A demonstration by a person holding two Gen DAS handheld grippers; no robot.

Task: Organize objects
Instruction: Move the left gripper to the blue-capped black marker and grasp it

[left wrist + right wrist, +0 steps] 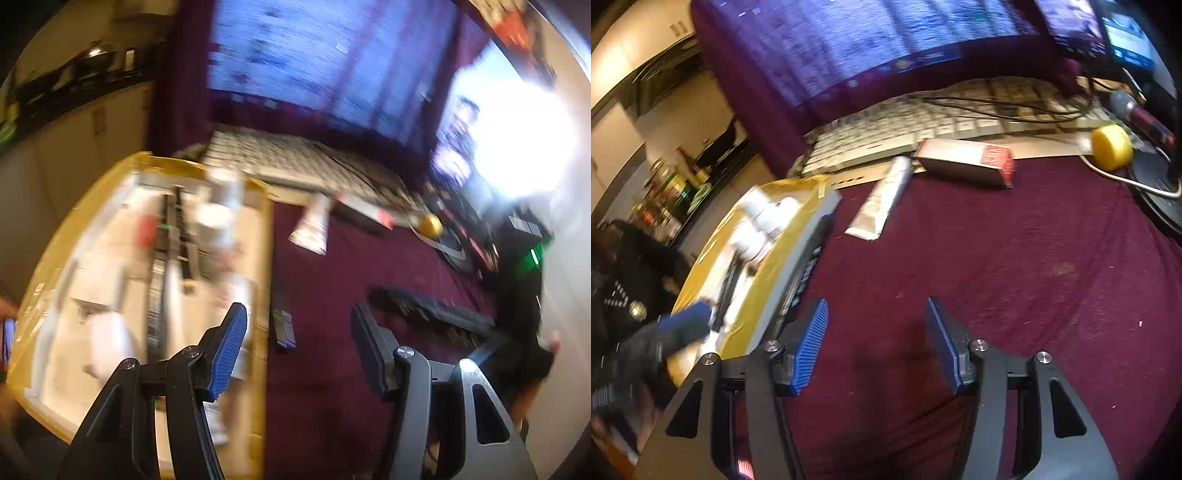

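Right wrist view shows the right gripper [877,343] and left gripper [299,350] both released and empty, since the tube [882,199] and carton [964,160] lie unsorted outside the box [783,258]

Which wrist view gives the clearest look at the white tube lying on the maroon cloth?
The right wrist view: the white tube lies unobstructed on the maroon cloth, its cap end near the red-ended box. The left wrist view shows the same tube smaller and motion-blurred.
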